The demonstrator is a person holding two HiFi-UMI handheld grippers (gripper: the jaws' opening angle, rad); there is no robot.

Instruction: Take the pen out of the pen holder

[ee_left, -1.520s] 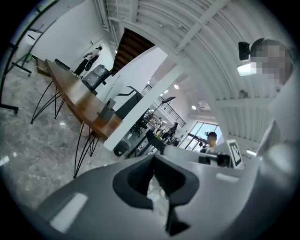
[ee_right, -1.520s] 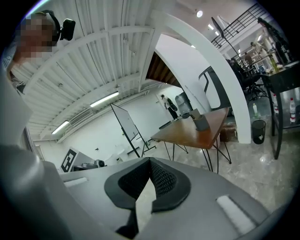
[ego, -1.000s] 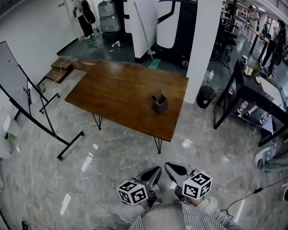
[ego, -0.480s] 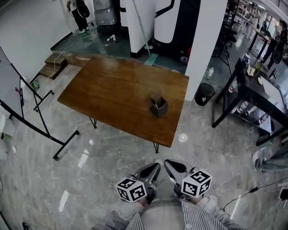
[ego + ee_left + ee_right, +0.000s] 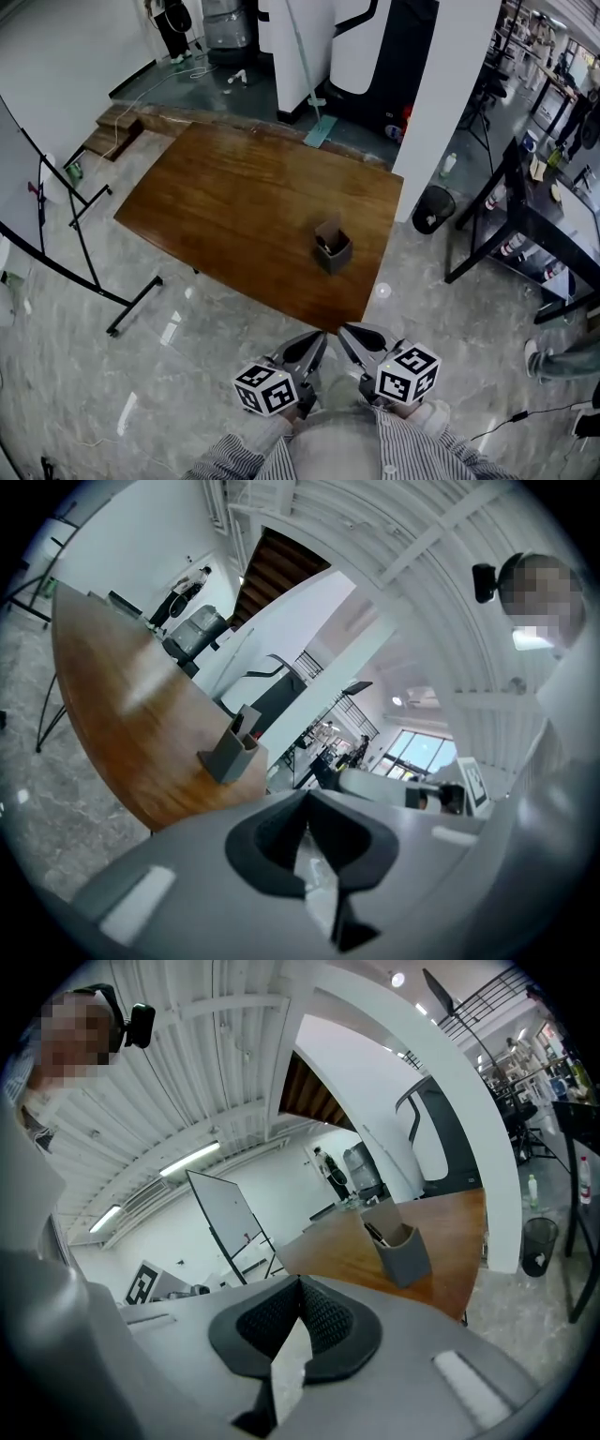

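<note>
Task not begun. Both grippers are short of the table (image 5: 216,202), held close to the body and side by side over the floor, well apart from the pen holder (image 5: 332,251). Left gripper (image 5: 319,339): jaws together at the tips, nothing between them. Right gripper (image 5: 345,334): the same, pads meeting at the front, empty. All of the work remains, by my reading: close in on the table, open one pair of jaws, take the pen by its upper end, and lift it clear of the holder. The holder stands upright on the wooden top, toward the near right corner and a little in from the edge, with nothing else near it. It is a grey, squarish cup with one wall rising higher than the others. The pen (image 5: 377,1233) sits inside, dark and slim, leaning against the tall wall, its top just showing above the low rim; in the head view it is too small to make out.
</note>
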